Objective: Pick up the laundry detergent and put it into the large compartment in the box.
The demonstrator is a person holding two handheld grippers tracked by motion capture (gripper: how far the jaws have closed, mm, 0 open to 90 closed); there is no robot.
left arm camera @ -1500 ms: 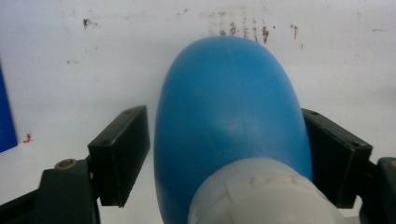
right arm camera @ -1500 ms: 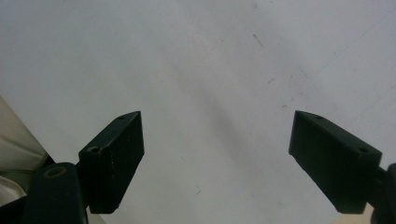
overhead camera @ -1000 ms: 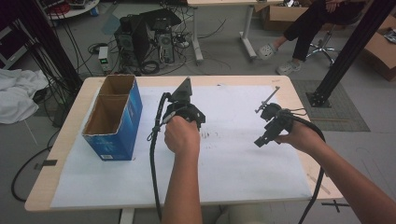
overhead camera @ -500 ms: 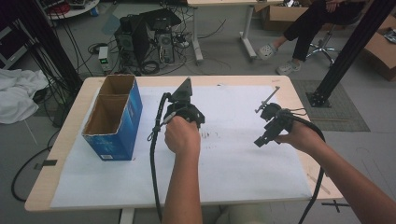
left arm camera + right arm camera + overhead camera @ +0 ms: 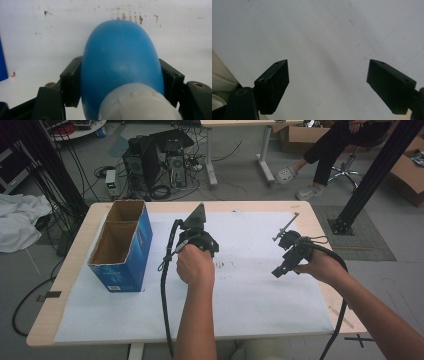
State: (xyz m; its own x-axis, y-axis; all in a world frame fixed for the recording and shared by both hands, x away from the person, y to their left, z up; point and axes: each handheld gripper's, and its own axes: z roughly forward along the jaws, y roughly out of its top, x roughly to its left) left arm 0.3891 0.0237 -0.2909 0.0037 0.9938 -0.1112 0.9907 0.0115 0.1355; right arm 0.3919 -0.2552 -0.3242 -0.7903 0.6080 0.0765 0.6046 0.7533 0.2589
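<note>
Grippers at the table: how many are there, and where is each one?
2. The left gripper is at mid-table, clamped on a blue bulb; the right gripper hovers open toward the table's right side.

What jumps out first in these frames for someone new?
The blue rounded object with a pale cap, sitting between the left gripper's black jaws, which have just been closing and now press its sides. Next, the open blue cardboard box at the table's left on the white sheet. The right gripper hangs open over bare sheet at the right.
</note>
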